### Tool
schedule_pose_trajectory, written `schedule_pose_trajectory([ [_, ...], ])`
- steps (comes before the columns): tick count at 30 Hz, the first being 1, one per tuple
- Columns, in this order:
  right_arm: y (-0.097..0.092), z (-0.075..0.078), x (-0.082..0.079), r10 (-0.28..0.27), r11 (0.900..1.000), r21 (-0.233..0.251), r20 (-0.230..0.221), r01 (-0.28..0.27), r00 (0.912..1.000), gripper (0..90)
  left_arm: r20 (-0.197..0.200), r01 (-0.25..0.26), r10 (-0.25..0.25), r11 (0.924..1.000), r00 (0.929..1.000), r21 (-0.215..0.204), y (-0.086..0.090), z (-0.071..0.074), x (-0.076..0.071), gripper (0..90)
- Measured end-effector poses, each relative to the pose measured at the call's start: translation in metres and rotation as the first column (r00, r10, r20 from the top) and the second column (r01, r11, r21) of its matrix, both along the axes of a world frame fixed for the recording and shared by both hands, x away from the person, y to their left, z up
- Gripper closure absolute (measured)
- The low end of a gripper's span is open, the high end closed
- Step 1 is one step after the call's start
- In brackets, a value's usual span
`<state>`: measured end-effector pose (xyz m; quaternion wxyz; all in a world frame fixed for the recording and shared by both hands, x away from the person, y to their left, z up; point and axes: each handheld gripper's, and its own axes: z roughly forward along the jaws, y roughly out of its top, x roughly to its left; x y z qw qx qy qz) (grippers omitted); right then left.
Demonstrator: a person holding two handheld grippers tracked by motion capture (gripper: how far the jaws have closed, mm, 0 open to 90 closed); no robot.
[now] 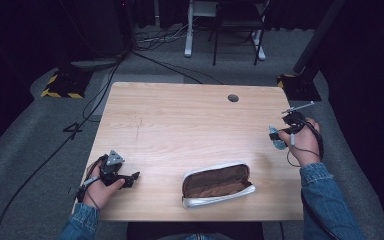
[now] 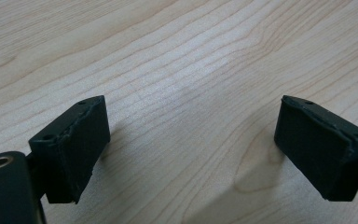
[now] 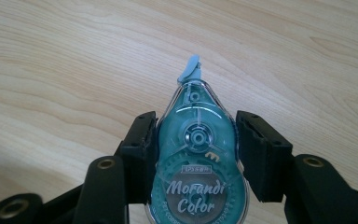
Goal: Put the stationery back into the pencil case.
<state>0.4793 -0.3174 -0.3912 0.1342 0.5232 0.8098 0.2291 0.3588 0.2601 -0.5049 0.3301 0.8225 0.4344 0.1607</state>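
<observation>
Teal see-through plastic, that's the correction tape dispenser [image 3: 196,154] pinched between the right gripper's [image 3: 196,154] two black jaws, pads pressing on both flat sides, pale blue tip pointing away from the hand. It reads "Morandi Color" on the body. In the high view that right gripper [image 1: 283,134] sits by the right edge of the wooden table [image 1: 180,120], held off the surface. Left gripper [image 2: 191,140] has its jaws spread wide with just bare wood between them, down near the front left corner [image 1: 125,179]. An open pencil case [image 1: 217,184], silver outside and brown inside, lies near the front edge, between both hands.
</observation>
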Motion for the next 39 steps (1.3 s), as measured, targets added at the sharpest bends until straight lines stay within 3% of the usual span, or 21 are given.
schedule_pose_trajectory([
  [9, 0.008, 0.019, -0.022, 0.061, 0.9977, 0.029, 0.052, -0.062, 0.9968, 50.5, 0.002, -0.002, 0.002, 1.0000, 1.0000, -0.001, 0.000, 0.000, 0.000, 10.6],
  [20, 0.030, 0.038, -0.056, 0.152, 0.9845, 0.071, 0.114, -0.160, 0.9819, 50.5, 0.000, -0.001, 0.001, 1.0000, 1.0000, 0.001, 0.000, 0.000, 0.000, 10.6],
  [28, 0.047, 0.047, -0.078, 0.231, 0.9640, 0.100, 0.145, -0.246, 0.9622, 50.5, 0.000, -0.001, 0.001, 1.0000, 1.0000, 0.001, 0.000, 0.000, 0.000, 10.6],
  [30, 0.054, 0.050, -0.085, 0.259, 0.9540, 0.114, 0.153, -0.277, 0.9538, 50.5, 0.001, -0.001, 0.001, 1.0000, 1.0000, 0.001, 0.000, 0.000, 0.000, 10.6],
  [33, 0.059, 0.052, -0.090, 0.276, 0.9479, 0.122, 0.149, -0.294, 0.9496, 50.5, 0.000, -0.001, 0.001, 1.0000, 1.0000, 0.001, 0.000, 0.000, 0.000, 10.6],
  [39, 0.073, 0.055, -0.105, 0.329, 0.9276, 0.128, 0.168, -0.351, 0.9295, 50.5, 0.001, -0.001, 0.001, 1.0000, 1.0000, 0.001, 0.000, 0.000, 0.000, 10.7],
])
